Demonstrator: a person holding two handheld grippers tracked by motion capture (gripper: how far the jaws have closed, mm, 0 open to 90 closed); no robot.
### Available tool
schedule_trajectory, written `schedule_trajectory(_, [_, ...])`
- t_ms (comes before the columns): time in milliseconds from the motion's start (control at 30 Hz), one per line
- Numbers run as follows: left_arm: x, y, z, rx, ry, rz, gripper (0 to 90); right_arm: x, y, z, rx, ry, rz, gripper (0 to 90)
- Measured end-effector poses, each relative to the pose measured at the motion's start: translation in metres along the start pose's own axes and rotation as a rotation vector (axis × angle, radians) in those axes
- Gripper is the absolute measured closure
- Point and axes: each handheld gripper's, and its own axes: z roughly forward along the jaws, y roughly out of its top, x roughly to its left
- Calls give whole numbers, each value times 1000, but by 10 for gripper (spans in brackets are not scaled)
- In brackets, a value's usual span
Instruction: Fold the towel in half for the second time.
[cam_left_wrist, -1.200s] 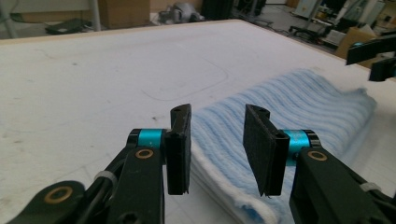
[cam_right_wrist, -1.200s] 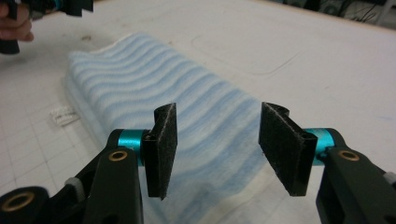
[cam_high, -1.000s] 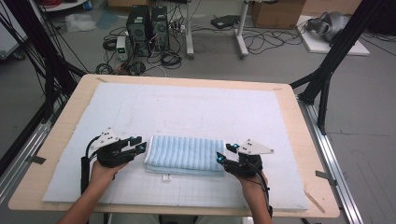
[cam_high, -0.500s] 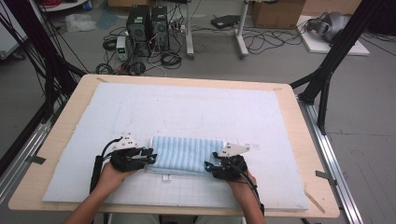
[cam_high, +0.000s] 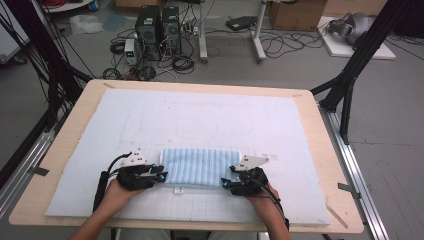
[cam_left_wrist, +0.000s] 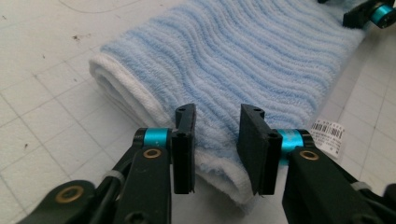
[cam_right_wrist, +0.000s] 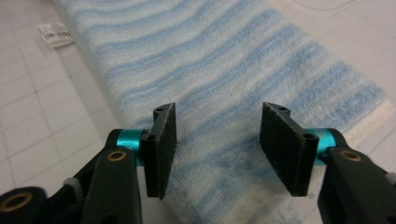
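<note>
High view: folded blue-striped towel (cam_high: 200, 166) flat on white gridded mat (cam_high: 210, 120), near the front edge; left gripper (cam_high: 161, 176) at its left end, right gripper (cam_high: 225, 183) at its right end.

Left gripper view: left gripper (cam_left_wrist: 216, 135) jaws apart over the towel's (cam_left_wrist: 243, 56) white-edged fold, nothing clamped; barcode label (cam_left_wrist: 328, 133) beside it.

Right gripper view: right gripper (cam_right_wrist: 217, 140) jaws spread, having just been opening, above the towel (cam_right_wrist: 224, 70), nothing gripped.
</note>
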Motion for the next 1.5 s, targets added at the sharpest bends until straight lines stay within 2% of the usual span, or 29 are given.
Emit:
schedule_trajectory(133, [11, 12, -3, -74, 18, -37, 554, -6, 7, -7, -125, 14, 46, 405])
schedule_trajectory(200, [17, 16, 0, -95, 25, -65, 542, -10, 11, -4, -135, -13, 53, 400])
schedule_trajectory(267, [21, 18, 5, -102, 20, -92, 543, -14, 13, 2, -138, -21, 77, 381])
schedule_trajectory(333, [24, 19, 12, -96, 38, -83, 548, -18, 14, 10, -117, -42, 89, 371])
schedule_trajectory(400, [27, 20, 17, -76, 53, -67, 552, -21, 14, 17, -89, -63, 81, 367])
schedule_trajectory(500, [31, 19, 25, -25, 88, -52, 550, -27, 14, 23, -44, -88, 67, 363])
schedule_trajectory(567, [34, 20, 28, 7, 89, -77, 536, -30, 13, 24, -37, -90, 54, 359])
schedule_trajectory(667, [37, 21, 30, 23, 89, -105, 521, -32, 12, 23, -19, -105, 30, 342])
schedule_trajectory(733, [37, 21, 30, 25, 91, -106, 528, -34, 11, 22, -11, -114, 20, 331])
schedule_trajectory(800, [37, 21, 28, 28, 91, -96, 525, -34, 9, 18, -19, -109, 34, 313])
schedule_trajectory(933, [46, 17, 10, -59, 101, -88, 507, -37, 3, 2, -78, -109, 71, 276])
schedule_trajectory(1033, [58, 15, -8, -162, 110, -115, 445, -42, 0, -16, -140, -152, 103, 226])
schedule_trajectory(1100, [64, 14, -19, -221, 125, -130, 371, -45, -2, -26, -177, -184, 127, 196])
schedule_trajectory(1167, [68, 14, -27, -266, 136, -151, 291, -46, -4, -35, -194, -229, 129, 149])
schedule_trajectory(1233, [72, 14, -34, -284, 146, -152, 270, -47, -6, -44, -204, -269, 130, 121])
schedule_trajectory(1367, [74, 12, -40, -321, 142, -155, 170, -47, -9, -56, -211, -301, 113, 119])
schedule_trajectory(1500, [71, 14, -43, -357, 135, -118, 171, -49, -11, -64, -227, -317, 108, 118])
